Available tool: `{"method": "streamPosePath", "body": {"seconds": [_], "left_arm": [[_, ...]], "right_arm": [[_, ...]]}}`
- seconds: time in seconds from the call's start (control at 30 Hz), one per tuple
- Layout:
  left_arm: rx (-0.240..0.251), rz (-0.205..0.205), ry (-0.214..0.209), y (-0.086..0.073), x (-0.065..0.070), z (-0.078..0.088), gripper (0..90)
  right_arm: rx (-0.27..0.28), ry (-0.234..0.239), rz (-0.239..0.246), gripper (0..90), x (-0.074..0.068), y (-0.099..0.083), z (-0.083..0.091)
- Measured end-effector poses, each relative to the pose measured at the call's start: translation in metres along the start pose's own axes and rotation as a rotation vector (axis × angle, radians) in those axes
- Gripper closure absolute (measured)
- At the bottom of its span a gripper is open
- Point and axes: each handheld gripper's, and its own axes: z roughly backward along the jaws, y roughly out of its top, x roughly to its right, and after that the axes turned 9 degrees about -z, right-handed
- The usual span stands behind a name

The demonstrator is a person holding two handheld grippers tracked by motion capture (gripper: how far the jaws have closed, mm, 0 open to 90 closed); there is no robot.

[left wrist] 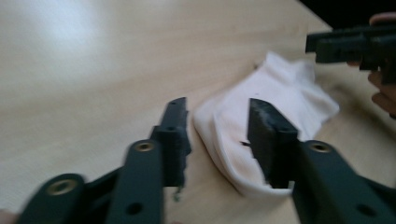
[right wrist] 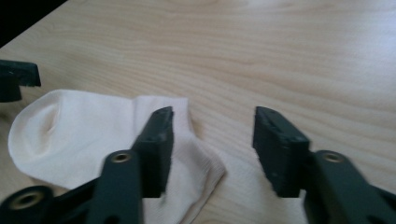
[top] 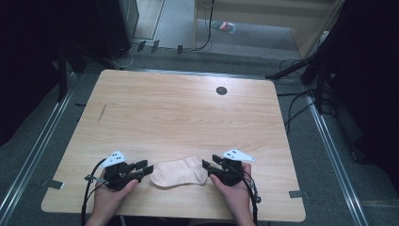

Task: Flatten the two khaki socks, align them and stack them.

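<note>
The right claw [right wrist: 212,140] has its two black jaws standing apart, with nothing pinched between them. A white sock [right wrist: 93,140] lies flat on the light wooden desk [right wrist: 280,46]. One jaw sits over the sock's near end; the other is over bare wood beside the sock. Beyond the sock's far end, the left claw [right wrist: 16,79] shows at the edge.

- No text, label, brand, number or sign can be read anywhere in these views.
- The small colourful packet [top: 224,26] on the floor is too blurred to read.
</note>
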Motion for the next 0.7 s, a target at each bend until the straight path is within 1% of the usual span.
{"method": "streamPosePath", "body": {"seconds": [0.03,0.07,0.1,0.13,0.17,0.2,0.27,0.33,0.37,0.4,0.43,0.5,0.53,0.63,0.7], "left_arm": [[0.027,-0.016,0.022,0.000,-0.001,0.002,47.3],[0.048,-0.032,0.053,0.001,-0.002,0.003,39.7],[0.059,-0.039,0.072,0.001,-0.003,0.004,34.3],[0.066,-0.039,0.081,0.001,-0.004,0.005,31.9],[0.071,-0.037,0.093,0.001,-0.005,0.006,27.5],[0.072,-0.036,0.112,0.001,-0.006,0.006,22.4],[0.081,-0.040,0.146,0.002,-0.008,0.008,16.4],[0.096,-0.037,0.160,0.003,-0.010,0.011,13.7],[0.096,-0.046,0.170,0.003,-0.011,0.013,13.3],[0.094,-0.050,0.189,0.003,-0.012,0.013,13.3],[0.092,-0.053,0.207,0.003,-0.013,0.014,13.3],[0.085,-0.058,0.216,0.003,-0.017,0.017,13.3],[0.089,-0.052,0.222,0.002,-0.019,0.018,13.3],[0.089,-0.049,0.247,0.001,-0.025,0.023,13.3],[0.098,-0.047,0.268,0.001,-0.030,0.026,13.3]], "right_arm": [[0.013,-0.006,0.006,39.5,0.001,0.001,0.001],[0.023,-0.015,0.014,35.2,0.001,0.002,0.003],[0.037,-0.023,0.018,31.5,0.002,0.002,0.004],[0.051,-0.026,0.021,28.8,0.003,0.003,0.005],[0.062,-0.028,0.018,27.0,0.003,0.004,0.006],[0.073,-0.024,0.019,25.1,0.005,0.005,0.007],[0.083,-0.025,0.011,20.7,0.007,0.006,0.009],[0.093,-0.035,0.007,17.7,0.010,0.007,0.010],[0.095,-0.045,0.014,15.6,0.011,0.006,0.010],[0.091,-0.049,0.018,14.7,0.012,0.006,0.011],[0.095,-0.053,0.017,14.7,0.014,0.006,0.012],[0.101,-0.061,0.003,14.8,0.017,0.007,0.014],[0.105,-0.064,-0.002,14.7,0.018,0.007,0.014],[0.115,-0.076,-0.017,14.7,0.023,0.009,0.018],[0.123,-0.083,-0.022,14.7,0.026,0.009,0.020]]}}
